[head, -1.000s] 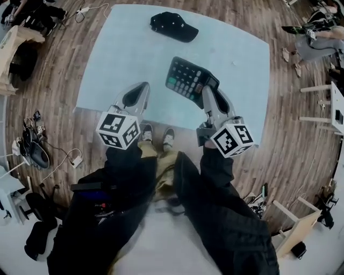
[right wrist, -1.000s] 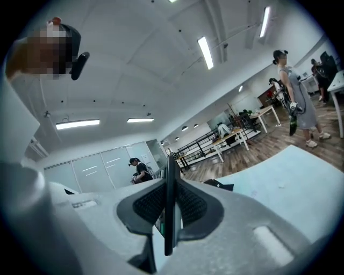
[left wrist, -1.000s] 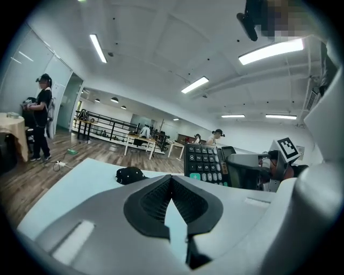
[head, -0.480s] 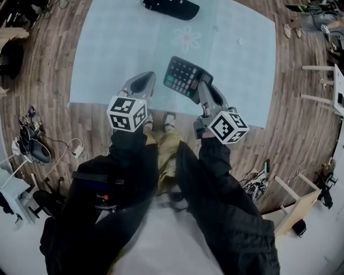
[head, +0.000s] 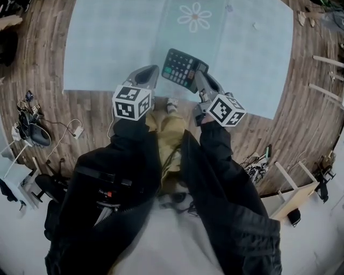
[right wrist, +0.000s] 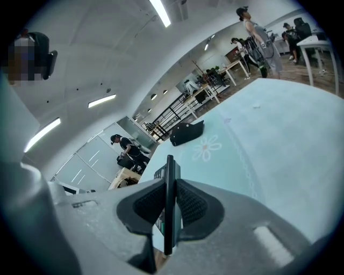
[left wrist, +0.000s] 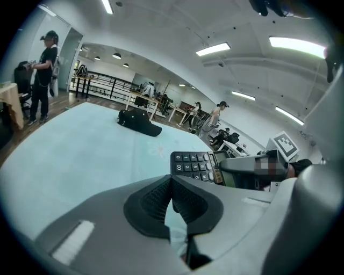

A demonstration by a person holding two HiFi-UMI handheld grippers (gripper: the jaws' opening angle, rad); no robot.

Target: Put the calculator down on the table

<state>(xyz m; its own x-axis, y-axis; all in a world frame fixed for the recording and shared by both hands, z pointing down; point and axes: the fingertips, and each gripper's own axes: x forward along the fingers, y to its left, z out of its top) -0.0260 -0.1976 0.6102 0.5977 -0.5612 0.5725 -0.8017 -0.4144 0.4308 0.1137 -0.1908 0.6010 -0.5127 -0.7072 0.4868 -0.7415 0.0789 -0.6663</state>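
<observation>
A black calculator [head: 181, 69] with green and grey keys hangs tilted over the near edge of the light blue table [head: 107, 48]. My right gripper [head: 198, 80] is shut on its near right edge. In the right gripper view the calculator [right wrist: 169, 204] stands edge-on, pinched between both pads. My left gripper [head: 153, 72] sits just left of the calculator, apart from it, shut with nothing in it. From the left gripper view the calculator's keypad [left wrist: 194, 164] shows ahead and to the right, with the right gripper [left wrist: 252, 169] on it.
A black cap [left wrist: 137, 119] lies far back on the table, beyond a white flower print [head: 194, 16]. Cables and gear [head: 32, 131] lie on the wooden floor at left, and wooden furniture [head: 293, 190] stands at right. People stand in the room beyond the table.
Both grippers have come down closer to the table's near edge, the right one carrying the calculator. The cap has slid out of the top of the head view.
</observation>
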